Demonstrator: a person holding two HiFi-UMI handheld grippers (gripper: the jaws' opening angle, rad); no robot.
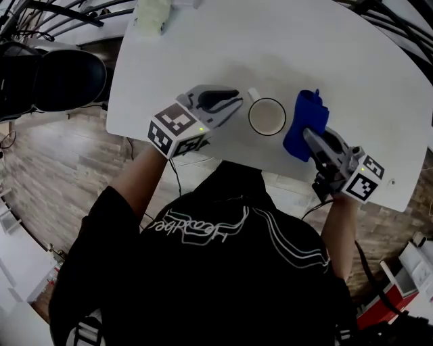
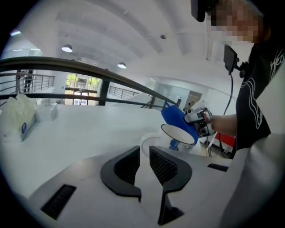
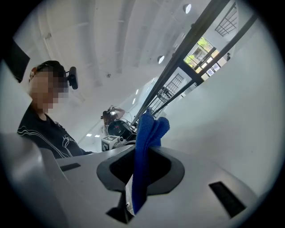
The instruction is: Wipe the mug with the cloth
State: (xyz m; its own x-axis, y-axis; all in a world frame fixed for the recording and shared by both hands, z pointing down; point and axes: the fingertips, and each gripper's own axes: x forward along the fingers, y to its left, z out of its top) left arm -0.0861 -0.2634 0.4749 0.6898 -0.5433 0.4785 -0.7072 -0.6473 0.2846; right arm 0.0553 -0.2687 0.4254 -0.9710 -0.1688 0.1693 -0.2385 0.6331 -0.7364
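Note:
A white mug (image 1: 267,116) stands upright on the white table (image 1: 203,54), its handle (image 1: 254,94) turned to the far left. My left gripper (image 1: 237,103) lies just left of that handle. Its jaws stand apart with nothing between them, and the handle (image 2: 144,141) curves just past the fingertips (image 2: 153,153). The mug's rim (image 2: 178,133) shows beyond. My right gripper (image 1: 309,135) sits right of the mug, shut on a folded blue cloth (image 1: 303,121). The cloth (image 3: 144,138) sticks up out of the closed jaws and hangs close beside the mug's right wall.
A pale crumpled bag (image 1: 152,15) lies at the table's far left corner, also seen in the left gripper view as the bag (image 2: 18,118). A black chair (image 1: 61,78) stands left of the table. The table's near edge (image 1: 270,177) runs just under both grippers.

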